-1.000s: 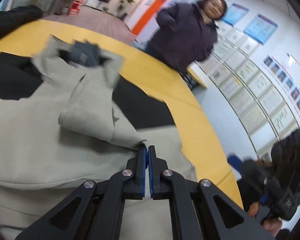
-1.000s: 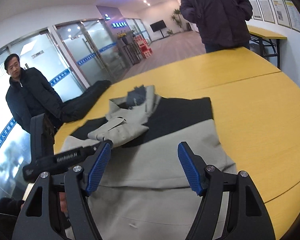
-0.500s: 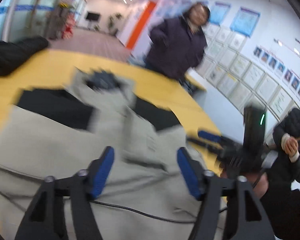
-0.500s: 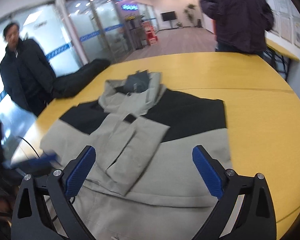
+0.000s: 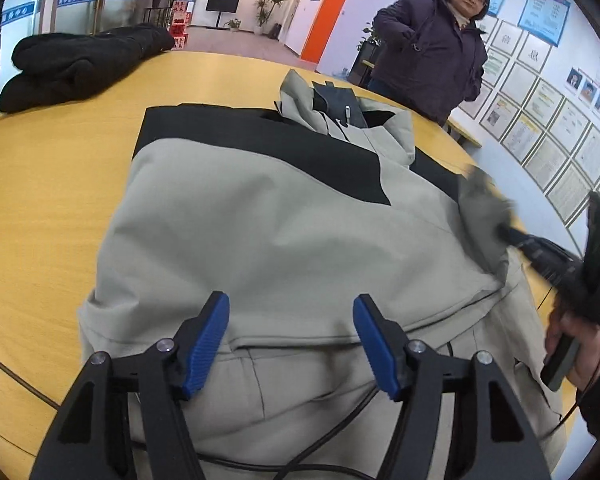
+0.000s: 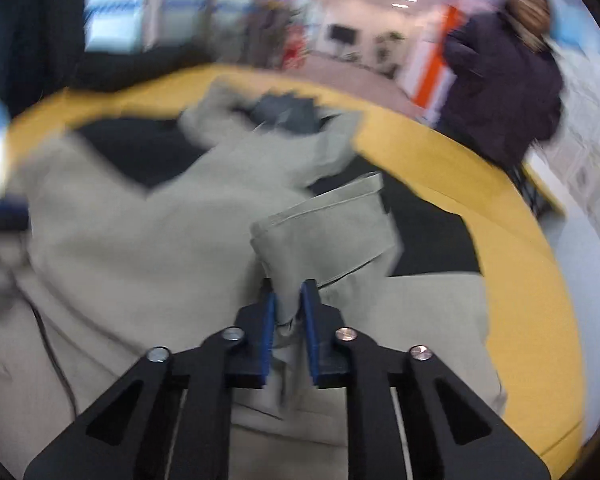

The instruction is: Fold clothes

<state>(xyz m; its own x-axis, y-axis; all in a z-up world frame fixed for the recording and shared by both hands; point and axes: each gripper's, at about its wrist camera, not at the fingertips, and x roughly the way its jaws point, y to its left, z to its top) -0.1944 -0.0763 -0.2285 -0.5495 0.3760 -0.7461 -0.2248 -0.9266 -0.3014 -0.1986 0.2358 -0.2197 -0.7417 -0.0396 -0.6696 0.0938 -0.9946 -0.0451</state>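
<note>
A grey and black jacket (image 5: 284, 216) lies spread on the yellow table (image 5: 52, 184), hood at the far end. My left gripper (image 5: 290, 340) is open and empty above the jacket's near hem. My right gripper (image 6: 288, 312) is shut on a grey sleeve (image 6: 328, 232) of the jacket (image 6: 120, 248) and holds it lifted above the body of the garment. In the left wrist view the right gripper (image 5: 508, 234) shows at the right edge, gripping that blurred sleeve.
A black coat (image 5: 80, 60) lies at the table's far left edge. A person in a dark purple coat (image 5: 432, 48) stands behind the table. A black cable (image 5: 300, 452) runs over the jacket's near hem. The table's curved edge (image 6: 540, 280) is to the right.
My left gripper let go of the sleeve and opened. My right gripper, open a second ago, closed on a sleeve and lifted it; its view is blurred by motion.
</note>
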